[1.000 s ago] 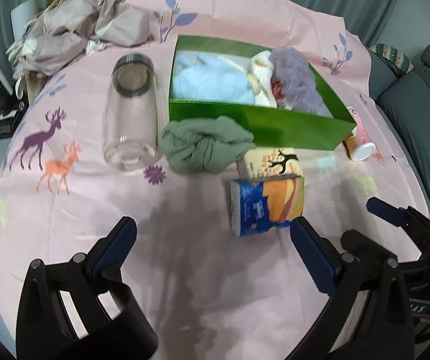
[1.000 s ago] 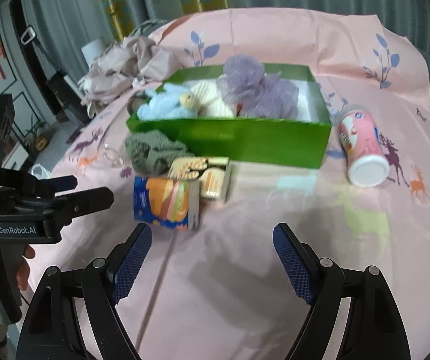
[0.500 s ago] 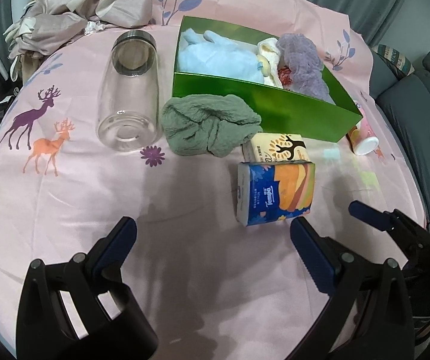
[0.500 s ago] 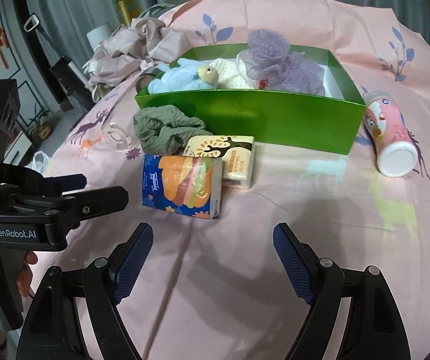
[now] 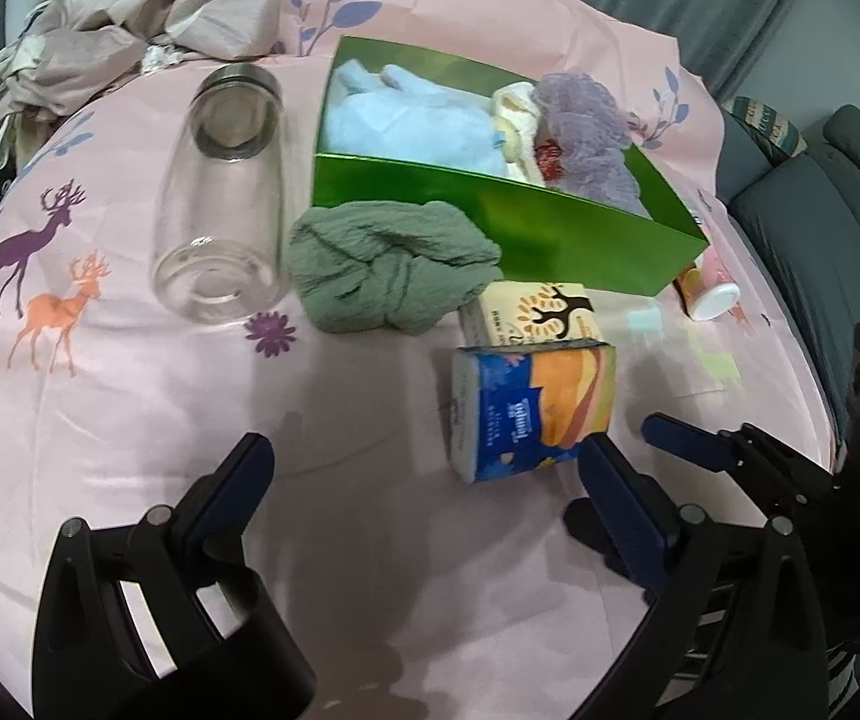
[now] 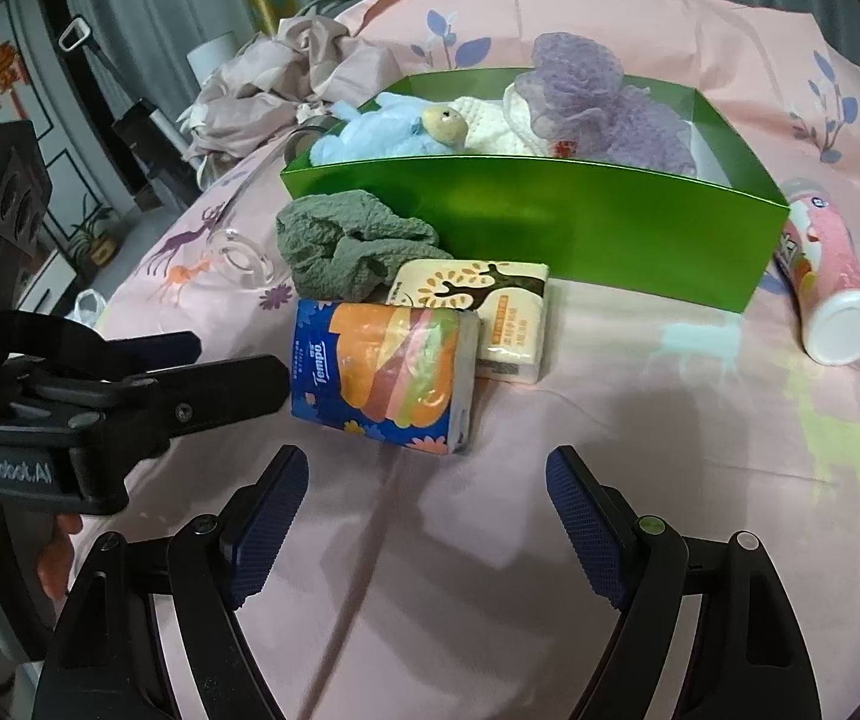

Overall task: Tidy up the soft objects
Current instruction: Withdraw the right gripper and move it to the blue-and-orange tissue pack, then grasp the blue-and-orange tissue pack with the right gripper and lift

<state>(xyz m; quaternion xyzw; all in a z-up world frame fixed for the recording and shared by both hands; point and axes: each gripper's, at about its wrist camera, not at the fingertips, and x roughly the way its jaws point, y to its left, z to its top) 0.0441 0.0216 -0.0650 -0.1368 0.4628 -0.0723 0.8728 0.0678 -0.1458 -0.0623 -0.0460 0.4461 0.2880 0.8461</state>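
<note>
A green box (image 5: 562, 228) (image 6: 550, 222) holds a blue plush toy (image 5: 405, 120) (image 6: 369, 132), a cream knit (image 6: 490, 126) and a purple mesh pouf (image 5: 586, 126) (image 6: 592, 102). A grey-green cloth (image 5: 387, 264) (image 6: 345, 240) lies crumpled in front of it. A blue-orange tissue pack (image 5: 532, 408) (image 6: 387, 372) and a cream tissue pack (image 5: 538, 312) (image 6: 490, 312) lie beside the cloth. My left gripper (image 5: 423, 468) is open and empty, short of the blue pack. My right gripper (image 6: 430, 480) is open and empty, just before the same pack.
A clear glass jar (image 5: 225, 192) lies on its side left of the box. A pink canister (image 6: 826, 288) (image 5: 709, 288) lies right of the box. Crumpled beige fabric (image 5: 129, 30) sits at the far left. A grey sofa (image 5: 820, 204) stands past the table's right edge.
Both grippers have moved closer to the tissue packs and the box, so these look larger. Both stay open and empty.
</note>
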